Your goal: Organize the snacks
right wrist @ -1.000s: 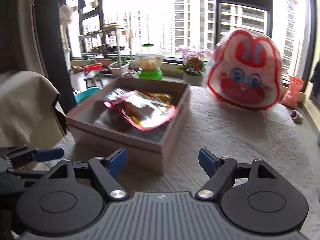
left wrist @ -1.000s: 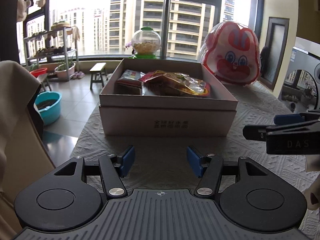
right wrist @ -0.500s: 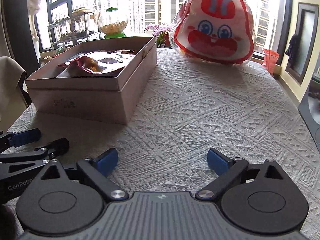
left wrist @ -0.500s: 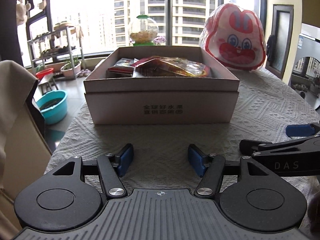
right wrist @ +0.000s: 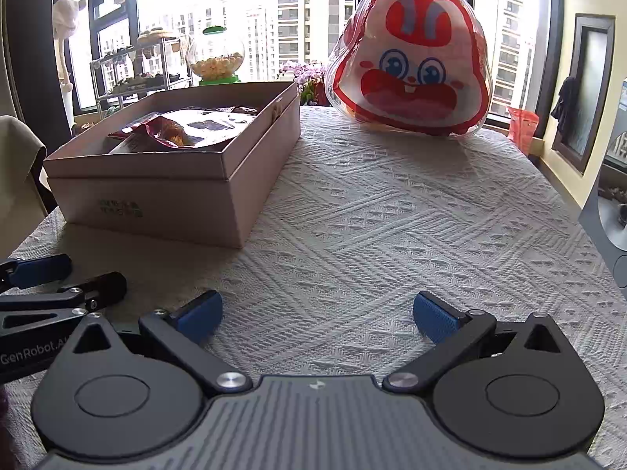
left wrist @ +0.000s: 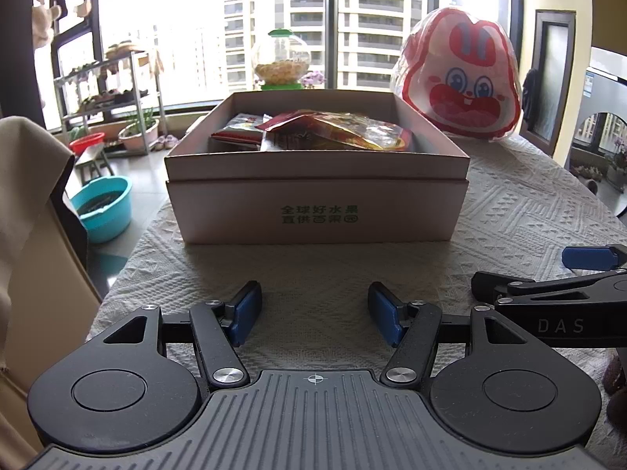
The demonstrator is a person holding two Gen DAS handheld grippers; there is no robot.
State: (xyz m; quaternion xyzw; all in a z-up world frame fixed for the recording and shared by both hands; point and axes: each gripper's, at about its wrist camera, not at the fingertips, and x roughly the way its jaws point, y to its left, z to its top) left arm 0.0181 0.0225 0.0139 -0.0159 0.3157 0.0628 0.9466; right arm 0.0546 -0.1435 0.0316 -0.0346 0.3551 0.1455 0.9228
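Observation:
A pale cardboard box stands on the table, open on top, with several snack packets inside; it also shows in the right wrist view with the packets. A large red and white rabbit-face snack bag stands upright behind and right of the box, also in the right wrist view. My left gripper is open and empty, low over the cloth in front of the box. My right gripper is open and empty, beside the left one, right of the box.
A white textured cloth covers the table. A round jar with a green lid stands behind the box at the window. A chair back is at the left table edge. A grey appliance is at the right.
Both grippers have lowered and pulled back from the box toward the near table edge. The right gripper has swung right and opened wider. Nothing was picked up.

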